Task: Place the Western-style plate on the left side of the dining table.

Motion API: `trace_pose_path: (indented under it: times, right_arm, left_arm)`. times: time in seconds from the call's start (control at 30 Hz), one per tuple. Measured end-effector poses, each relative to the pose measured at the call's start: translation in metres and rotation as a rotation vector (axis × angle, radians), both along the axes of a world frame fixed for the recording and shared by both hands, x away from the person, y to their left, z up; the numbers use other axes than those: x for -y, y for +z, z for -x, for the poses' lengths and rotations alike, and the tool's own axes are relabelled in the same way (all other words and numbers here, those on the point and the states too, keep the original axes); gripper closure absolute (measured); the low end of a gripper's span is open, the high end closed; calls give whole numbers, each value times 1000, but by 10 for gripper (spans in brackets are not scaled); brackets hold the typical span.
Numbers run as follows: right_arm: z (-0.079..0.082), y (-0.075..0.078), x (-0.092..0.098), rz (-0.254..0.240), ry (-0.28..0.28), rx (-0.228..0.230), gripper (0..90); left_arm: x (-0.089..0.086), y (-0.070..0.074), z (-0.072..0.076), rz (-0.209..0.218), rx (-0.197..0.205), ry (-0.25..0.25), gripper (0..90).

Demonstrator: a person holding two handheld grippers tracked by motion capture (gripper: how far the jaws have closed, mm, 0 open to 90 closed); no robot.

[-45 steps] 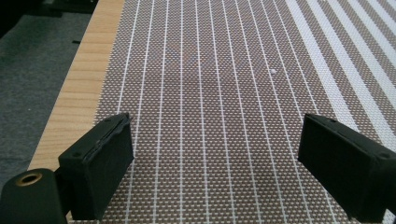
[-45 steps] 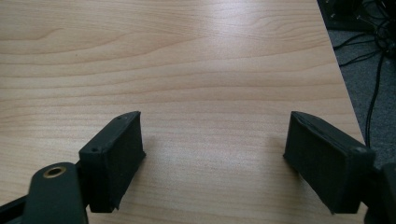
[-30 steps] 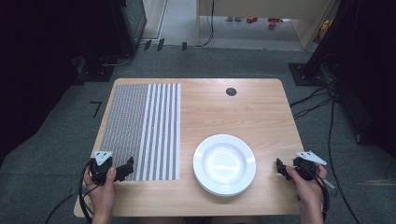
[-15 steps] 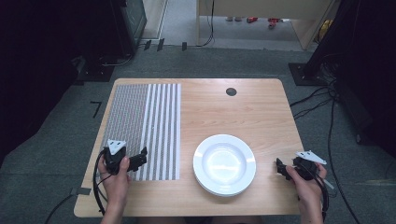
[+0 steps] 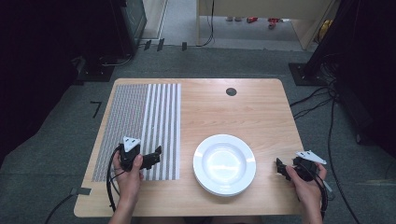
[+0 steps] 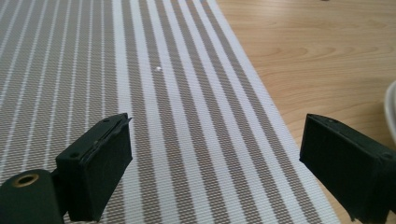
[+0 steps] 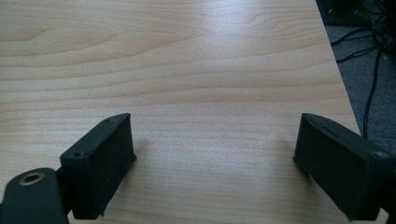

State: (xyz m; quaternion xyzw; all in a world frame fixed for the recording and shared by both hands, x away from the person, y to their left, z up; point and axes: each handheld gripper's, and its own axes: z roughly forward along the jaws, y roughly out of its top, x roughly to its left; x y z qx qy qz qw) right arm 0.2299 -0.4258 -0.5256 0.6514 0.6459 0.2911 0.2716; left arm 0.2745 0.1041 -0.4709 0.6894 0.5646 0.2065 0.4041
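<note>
The left gripper hovers with jaws spread over the near right part of the striped placemat, whose long axis runs near to far on the counter. The white plate lies just right of it. The right gripper, also spread, sits right of the plate, farther from the placemat.

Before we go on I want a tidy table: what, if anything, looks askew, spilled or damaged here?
Nothing stands out. The striped placemat lies flat and square to the table edge, the white plate looks whole and clean beside it, and both tools, left and right, are open and empty.
</note>
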Motion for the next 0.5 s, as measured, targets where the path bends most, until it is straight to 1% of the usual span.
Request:
trace_pose_path:
  times: [0.03, 0.17, 0.23, 0.27, 0.33, 0.4, 0.43, 0.5]
  right_arm:
    - [0, 0, 0, 0, 0, 0, 117]
    - [-1, 1, 1, -6, -6, 1, 136]
    - [-2, 2, 3, -24, -20, -4, 142]
    - [-2, 2, 3, -24, -20, -4, 142]
    - [-1, 4, 3, -42, -34, 10, 143]
    - [0, 8, 1, -46, -37, 30, 144]
    - [1, 10, 0, -45, -39, 42, 144]
    - [2, 12, -1, -46, -43, 49, 145]
  left_arm:
    - [0, 0, 0, 0, 0, 0, 93]
    - [9, 0, 3, 24, -3, -35, 93]
    - [13, 0, 4, 27, -3, -47, 93]
    - [13, 0, 4, 27, -3, -47, 93]
    - [18, 0, 5, 34, -7, -65, 93]
    - [21, 0, 6, 48, -15, -76, 93]
    - [21, 0, 6, 48, -15, -76, 93]
    - [23, 0, 7, 53, -15, -85, 93]
